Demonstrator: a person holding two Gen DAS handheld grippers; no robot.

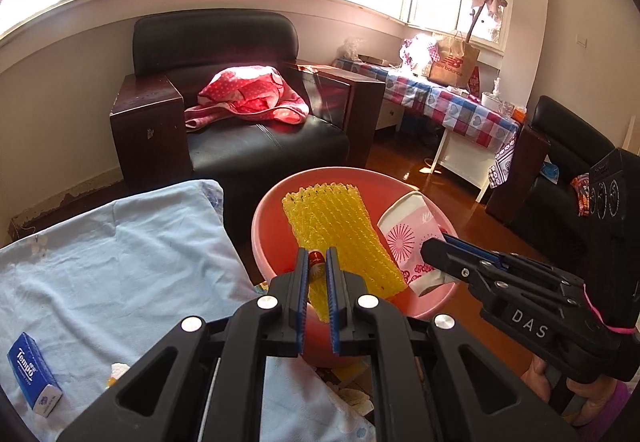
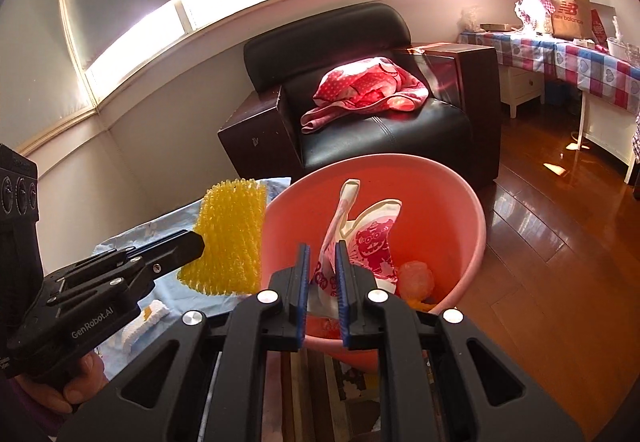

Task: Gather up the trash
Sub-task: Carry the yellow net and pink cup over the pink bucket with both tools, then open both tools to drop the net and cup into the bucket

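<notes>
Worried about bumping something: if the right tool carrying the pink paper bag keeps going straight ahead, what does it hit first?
Probably the inside of the pink plastic basin. The right tool, shut on the pink paper bag, points down into it; depth is unclear, so the black armchair beyond seems unlikely.

The left gripper [image 1: 318, 274] pinches a yellow foam net [image 1: 336, 230] between its fingers [image 1: 303, 282], over the pink basin [image 1: 276, 210]. Right of them, the right gripper [image 1: 434, 248] grips a pink paper cup [image 1: 408, 238].
</notes>
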